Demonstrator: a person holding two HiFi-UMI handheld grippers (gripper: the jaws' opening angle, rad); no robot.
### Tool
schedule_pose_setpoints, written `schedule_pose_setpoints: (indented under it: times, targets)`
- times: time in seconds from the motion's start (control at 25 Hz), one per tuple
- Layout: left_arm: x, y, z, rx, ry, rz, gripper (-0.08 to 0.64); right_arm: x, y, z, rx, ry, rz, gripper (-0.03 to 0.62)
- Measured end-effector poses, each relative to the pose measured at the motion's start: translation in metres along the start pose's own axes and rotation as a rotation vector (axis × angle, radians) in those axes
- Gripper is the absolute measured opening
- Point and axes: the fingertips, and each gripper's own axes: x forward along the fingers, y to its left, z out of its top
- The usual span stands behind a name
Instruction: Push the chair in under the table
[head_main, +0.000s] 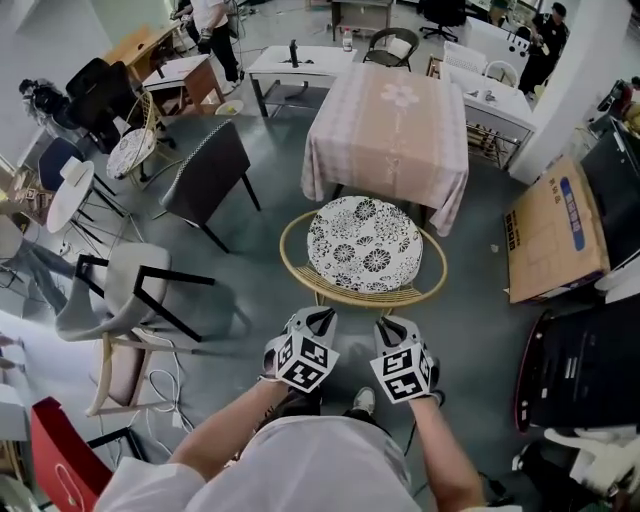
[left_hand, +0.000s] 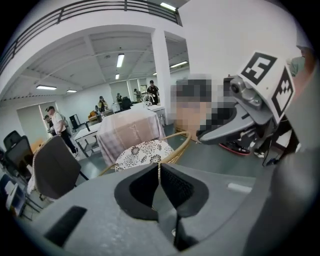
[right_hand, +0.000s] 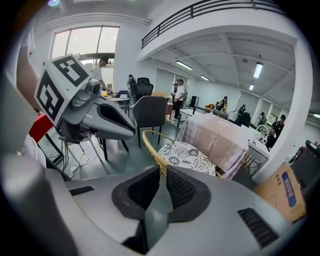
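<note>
Hovering just behind the chair's (head_main: 365, 245) back rim, the left gripper (head_main: 320, 316) and right gripper (head_main: 392, 326) both have jaws shut and empty, while the chair stands pulled out before the table (head_main: 385, 120), so the whole push looks not yet begun.

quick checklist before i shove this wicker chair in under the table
1. Left gripper jaws together, nothing between them: ok.
2. Right gripper jaws together, nothing between them: ok.
3. Tips pressing on the chair's near rim: cannot tell; both sit right by it.
4. Chair lined up with the table: ok, roughly centred on its near edge.
5. Space under the table free: cannot tell, the tablecloth hides it.
6. Chair tucked in: not ok, the seat is out in front.
</note>
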Motion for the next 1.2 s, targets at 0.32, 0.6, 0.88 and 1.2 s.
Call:
schedule_pose_setpoints:
  times: [0.32, 0.6, 0.88, 1.2]
  targets:
    - [0.028, 0.015, -0.011, 0.264, 0.045, -0.082, 0.053, 0.018, -0.012, -0.003, -0.145, 0.063, -0.027, 0.008]
    - [0.047, 0.024, -0.024, 0.499, 0.105, -0.158, 0.092, 0.036, -0.006, -0.008, -0.268, 0.137, 0.010, 0.060]
    - [0.063, 0.031, -0.040, 0.681, 0.165, -0.216, 0.137, 0.061, -0.007, -0.021, -0.458, 0.241, 0.001, 0.080]
    - [0.080, 0.031, -0.037, 0.793, 0.148, -0.235, 0.134, 0.084, -0.010, -0.033, -0.590, 0.331, -0.012, 0.103]
